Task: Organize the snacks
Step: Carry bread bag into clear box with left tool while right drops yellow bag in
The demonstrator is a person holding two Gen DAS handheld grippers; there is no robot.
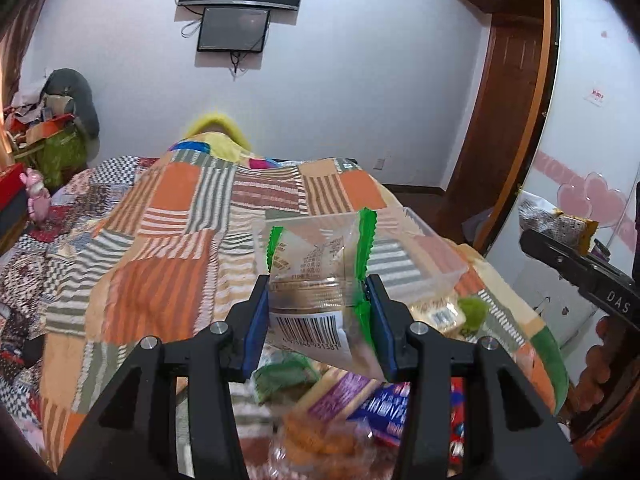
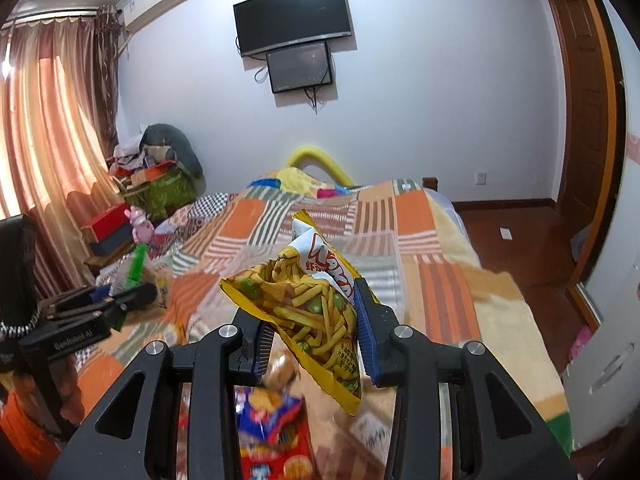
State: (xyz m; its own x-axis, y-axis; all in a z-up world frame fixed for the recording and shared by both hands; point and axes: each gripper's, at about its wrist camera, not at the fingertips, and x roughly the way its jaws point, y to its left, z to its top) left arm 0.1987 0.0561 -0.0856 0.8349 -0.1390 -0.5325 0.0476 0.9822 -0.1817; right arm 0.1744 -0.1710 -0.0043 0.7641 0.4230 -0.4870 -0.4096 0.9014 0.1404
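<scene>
Left gripper (image 1: 318,316) pinches a clear green-edged packet (image 1: 320,264) above the patchwork blanket (image 1: 160,248); right gripper (image 2: 314,332) pinches a yellow fries bag (image 2: 308,300). Loose snacks (image 1: 352,400) lie beneath, clear bin (image 1: 432,248) beyond.

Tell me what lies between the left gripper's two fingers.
A clear snack packet with green edges and a barcode is held there, seen in the left wrist view.

My black left gripper (image 1: 318,316) with blue pads, clear green-edged packet (image 1: 320,276), my right gripper (image 2: 316,328) black too, yellow fries-print bag (image 2: 308,312), orange, grey and white striped patchwork blanket (image 1: 160,248), pale clear box (image 1: 432,256).
</scene>
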